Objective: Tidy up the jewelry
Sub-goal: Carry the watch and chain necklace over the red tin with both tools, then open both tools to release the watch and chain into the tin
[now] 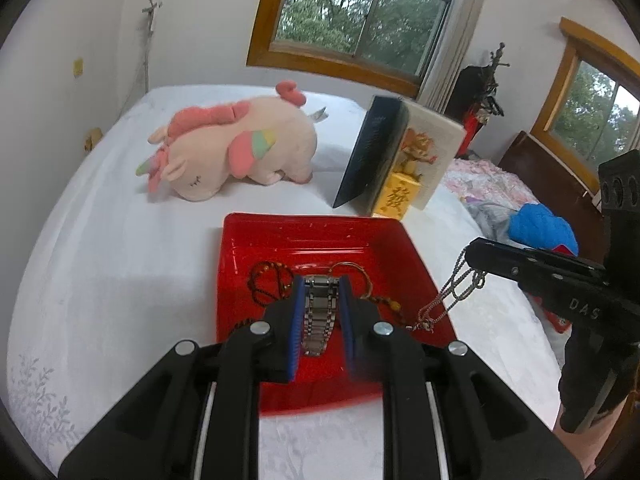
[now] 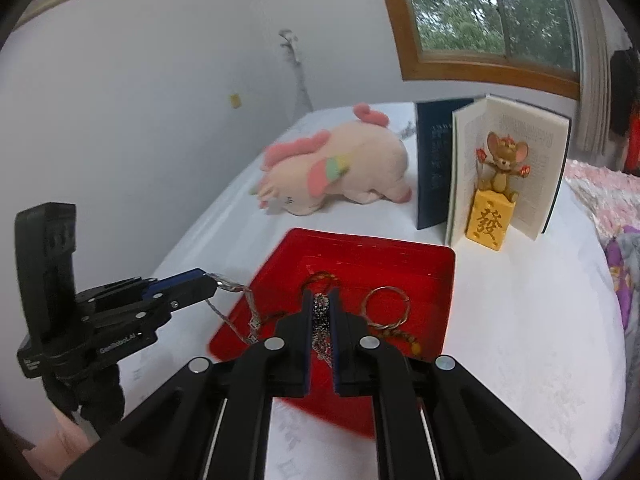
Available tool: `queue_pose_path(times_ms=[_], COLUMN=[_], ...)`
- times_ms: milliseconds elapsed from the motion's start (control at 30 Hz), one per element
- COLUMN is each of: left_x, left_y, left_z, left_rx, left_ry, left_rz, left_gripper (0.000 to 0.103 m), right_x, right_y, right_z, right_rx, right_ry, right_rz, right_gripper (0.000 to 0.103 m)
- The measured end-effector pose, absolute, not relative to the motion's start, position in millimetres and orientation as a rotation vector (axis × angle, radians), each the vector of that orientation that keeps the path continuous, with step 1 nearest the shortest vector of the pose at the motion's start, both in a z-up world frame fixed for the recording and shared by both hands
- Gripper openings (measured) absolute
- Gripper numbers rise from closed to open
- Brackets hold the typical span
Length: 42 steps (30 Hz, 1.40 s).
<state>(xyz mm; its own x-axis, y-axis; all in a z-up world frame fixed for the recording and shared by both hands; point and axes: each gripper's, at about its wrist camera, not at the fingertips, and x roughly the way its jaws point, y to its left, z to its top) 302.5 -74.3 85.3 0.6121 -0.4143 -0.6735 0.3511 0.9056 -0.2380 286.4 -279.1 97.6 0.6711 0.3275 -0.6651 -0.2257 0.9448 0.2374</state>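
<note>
My left gripper point(image 1: 322, 300) has its jaws pinched on the metal watch band point(image 1: 319, 320), its blue pads point(image 1: 295, 332) flat against the links. My right gripper point(image 2: 321, 316) enters the left view from 3 o'clock, jaws clamped on a silver chain point(image 1: 444, 300) that hangs from the tips.

Soft daylight is admitted through the window point(image 1: 360, 8) behind the red tray point(image 1: 280, 232), and only faint shadows are cast. Straight lines are bent towards the dark fisheye corners. The tray's near edge point(image 2: 320, 412) is smeared by blur.
</note>
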Motion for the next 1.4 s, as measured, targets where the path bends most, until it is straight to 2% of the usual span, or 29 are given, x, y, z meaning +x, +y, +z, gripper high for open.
queue_pose_path(times_ms=[567,667,700,767,800,900,1033,1167,1233,1400], left_x=[413.0,417.1,416.4,413.4,411.7,401.0,384.2,365.9,354.7,322.1], left_y=[-118.2,-118.7,-117.5,-116.0,-115.3,-112.0,-105.9,-97.5,-91.6,-76.0], left_z=[6.9,-0.8,-0.9,2.1,4.4,14.5,23.5,28.1,31.0,37.2], left_rx=[-0.06,-0.071,-0.078,-0.074,-0.072,-0.06,-0.044,-0.042,-0.043,-0.037], left_ry=[0.948,0.983,0.982,0.972,0.966,0.941,0.915,0.902,0.889,0.861], left_rz=[-0.412,-0.427,-0.429,-0.419,-0.42,-0.406,-0.377,-0.344,-0.323,-0.281], left_gripper=[0.016,0.016,0.017,0.017,0.018,0.033,0.044,0.046,0.051,0.054], right_x=[392.4,394.2,393.0,391.3,388.6,381.5,364.0,344.4,333.8,298.4], right_y=[-285.5,-286.4,-287.6,-288.1,-289.4,-290.7,-289.8,-288.4,-287.2,-280.2], right_z=[19.4,14.5,14.3,14.9,15.6,18.1,24.8,30.5,32.2,36.2], right_rx=[0.169,0.171,0.176,0.186,0.194,0.19,0.177,0.166,0.153,0.128], right_ry=[0.95,0.971,0.97,0.966,0.963,0.951,0.932,0.918,0.912,0.894], right_rz=[0.241,0.239,0.236,0.237,0.237,0.221,0.211,0.195,0.184,0.171], right_gripper=[0.007,0.016,0.026,0.026,0.026,0.026,0.026,0.026,0.026,0.031])
